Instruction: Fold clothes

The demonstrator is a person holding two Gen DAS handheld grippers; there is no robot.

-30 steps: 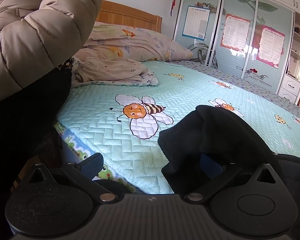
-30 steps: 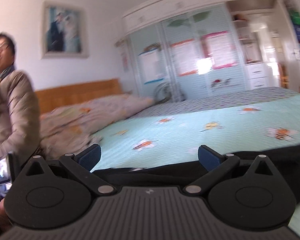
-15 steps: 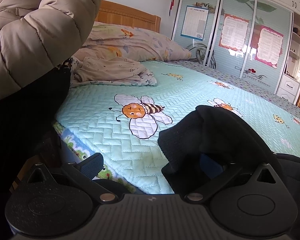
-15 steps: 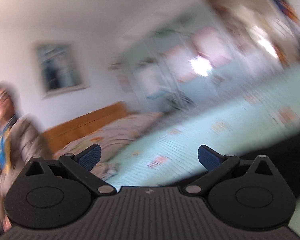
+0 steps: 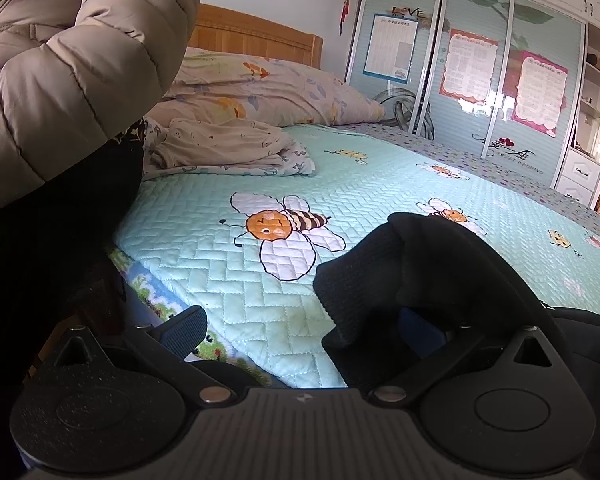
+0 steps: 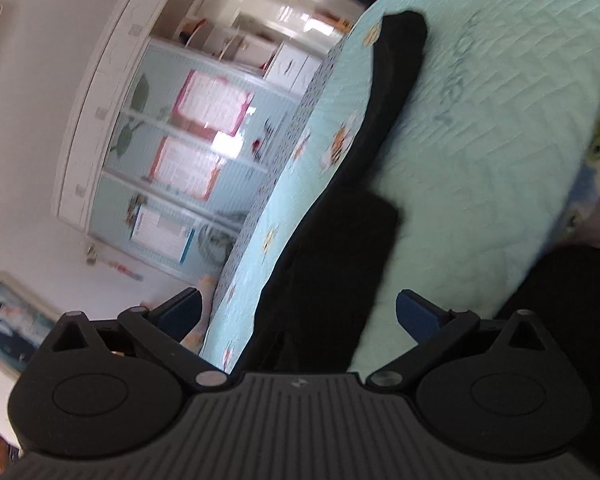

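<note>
A: How do the grippers stand?

B: The left gripper [image 5: 300, 326] has its fingers spread; a fold of the black knitted garment [image 5: 420, 272] drapes over the right-hand finger, unclamped. The right gripper [image 6: 298, 312] is spread too, rolled sideways, the garment [image 6: 340, 248] between its fingers.

A: And the garment?

B: It lies along the near edge of the mint quilted bee-print bedspread [image 5: 228, 248]. Probably soft, light and floppy; the ribbed hem corners look best to pinch.

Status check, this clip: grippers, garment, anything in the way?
Left gripper open, black knit garment draped over its right finger. Right gripper open, rolled sideways, garment between fingers. Mint bee-print quilt ahead unobstructed.
</note>
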